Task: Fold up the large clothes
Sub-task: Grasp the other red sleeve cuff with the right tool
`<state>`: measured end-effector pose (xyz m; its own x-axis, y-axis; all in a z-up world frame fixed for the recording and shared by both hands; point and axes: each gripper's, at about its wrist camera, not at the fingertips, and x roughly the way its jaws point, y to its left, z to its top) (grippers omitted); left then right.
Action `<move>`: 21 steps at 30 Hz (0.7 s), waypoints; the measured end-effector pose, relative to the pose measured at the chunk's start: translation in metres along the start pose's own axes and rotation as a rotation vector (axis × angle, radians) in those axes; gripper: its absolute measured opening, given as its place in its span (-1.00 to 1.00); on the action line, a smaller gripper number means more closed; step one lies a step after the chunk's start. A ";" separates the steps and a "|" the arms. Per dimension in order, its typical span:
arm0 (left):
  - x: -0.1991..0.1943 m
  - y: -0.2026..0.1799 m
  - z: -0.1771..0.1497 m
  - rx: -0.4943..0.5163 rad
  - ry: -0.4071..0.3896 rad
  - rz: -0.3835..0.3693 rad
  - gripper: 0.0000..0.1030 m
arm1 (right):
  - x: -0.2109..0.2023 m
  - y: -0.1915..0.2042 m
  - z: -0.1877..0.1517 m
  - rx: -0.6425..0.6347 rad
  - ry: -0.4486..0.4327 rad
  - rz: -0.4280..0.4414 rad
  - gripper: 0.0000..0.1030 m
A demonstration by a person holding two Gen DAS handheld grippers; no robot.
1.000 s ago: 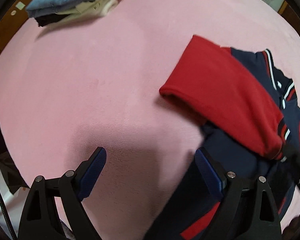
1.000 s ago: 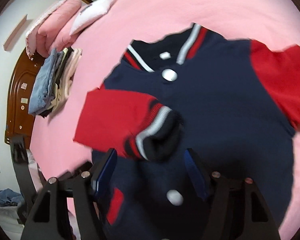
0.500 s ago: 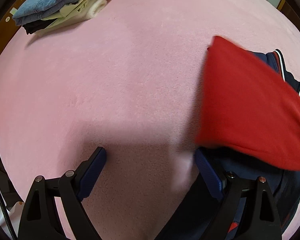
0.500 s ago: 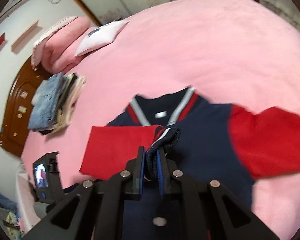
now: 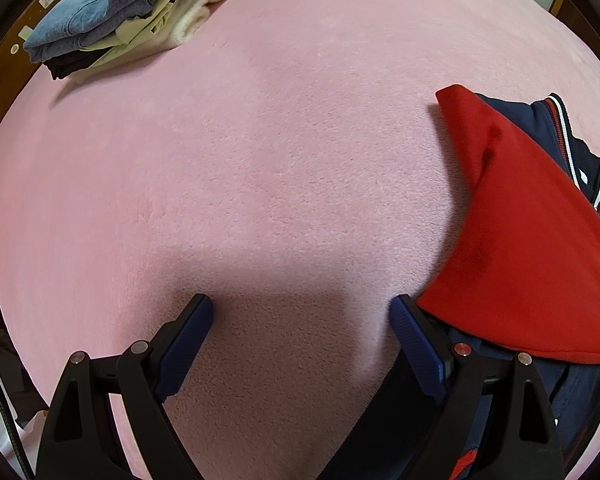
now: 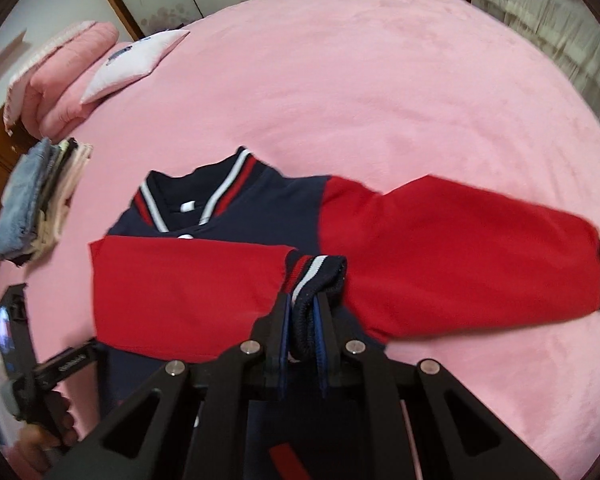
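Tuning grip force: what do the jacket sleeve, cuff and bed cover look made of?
Sleeve: soft matte red fabric, probably fleece or cotton knit; it drapes with no sheen.
Cuff: ribbed stretch knit, striped navy, white and red, pinched in the right gripper.
Bed cover: pink plush, likely fleece; a short fuzzy nap shows up close.

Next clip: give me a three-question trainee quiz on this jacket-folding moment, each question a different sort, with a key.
1. True or false: the right gripper is shut on the striped cuff of a red sleeve.
2. Multiple choice: what lies between the fingers of the left gripper? A) the jacket collar B) bare pink blanket C) a pillow
3. Fill in: the other sleeve lies stretched out on the ____.

Key: 1 true; 2 B; 3 blanket.
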<state>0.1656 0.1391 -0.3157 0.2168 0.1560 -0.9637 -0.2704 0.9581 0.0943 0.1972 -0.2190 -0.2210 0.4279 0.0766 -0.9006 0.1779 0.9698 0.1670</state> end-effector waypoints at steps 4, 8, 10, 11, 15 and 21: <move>-0.013 0.006 -0.009 0.007 -0.018 0.036 0.73 | -0.006 -0.002 0.002 0.020 -0.008 -0.059 -0.76; -0.056 0.001 -0.015 0.049 -0.146 0.044 0.73 | -0.030 0.006 0.000 0.015 -0.095 -0.063 -0.75; -0.074 -0.007 -0.021 0.100 -0.175 -0.105 0.73 | -0.034 0.012 -0.001 0.041 -0.099 0.053 -0.75; -0.078 -0.015 -0.016 0.125 -0.162 -0.173 0.73 | -0.028 0.017 -0.003 0.067 -0.064 0.179 -0.75; -0.064 -0.062 -0.003 0.205 -0.068 -0.263 0.59 | 0.016 0.034 -0.016 0.187 0.063 0.411 -0.75; 0.000 -0.102 0.035 0.236 0.059 -0.188 0.30 | 0.048 0.052 -0.026 0.207 0.106 0.294 -0.75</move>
<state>0.2256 0.0496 -0.3164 0.1851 -0.0367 -0.9820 -0.0038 0.9993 -0.0380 0.2044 -0.1594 -0.2663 0.3954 0.3790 -0.8367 0.2410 0.8361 0.4927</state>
